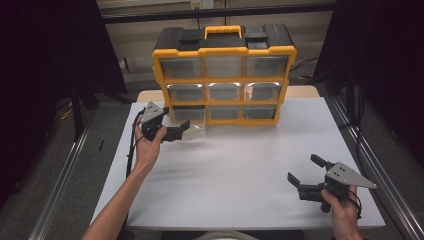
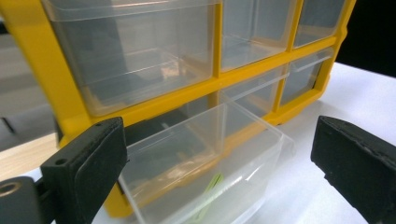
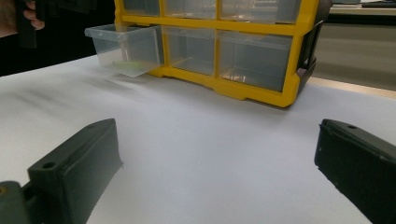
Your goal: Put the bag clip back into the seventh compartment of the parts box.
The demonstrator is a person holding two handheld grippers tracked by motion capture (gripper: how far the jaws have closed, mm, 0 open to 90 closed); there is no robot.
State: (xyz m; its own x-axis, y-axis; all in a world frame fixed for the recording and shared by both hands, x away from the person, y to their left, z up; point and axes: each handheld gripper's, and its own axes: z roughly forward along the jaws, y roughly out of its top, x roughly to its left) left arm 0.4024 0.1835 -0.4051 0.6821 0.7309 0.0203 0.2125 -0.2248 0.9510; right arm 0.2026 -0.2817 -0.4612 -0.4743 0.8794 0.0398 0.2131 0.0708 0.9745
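A yellow and black organizer [image 1: 224,80] with clear drawers stands at the back of the white table [image 1: 235,170]. Its bottom-left drawer [image 1: 193,131] is pulled partway out. My left gripper [image 1: 183,131] is open right in front of that drawer. In the left gripper view the drawer [image 2: 205,154] sits between the wide-apart jaws of the left gripper [image 2: 222,140], and something thin and green [image 2: 211,185] lies inside it. My right gripper [image 1: 303,168] is open and empty near the front right of the table. From the right gripper view the right gripper [image 3: 219,135] faces the organizer [image 3: 243,88] and the pulled-out drawer [image 3: 125,44].
The other drawers [image 1: 224,91] of the organizer are pushed in and look empty. Metal rails [image 1: 370,165] run along both sides of the table. Bare white tabletop [image 3: 196,140] lies between my right gripper and the organizer.
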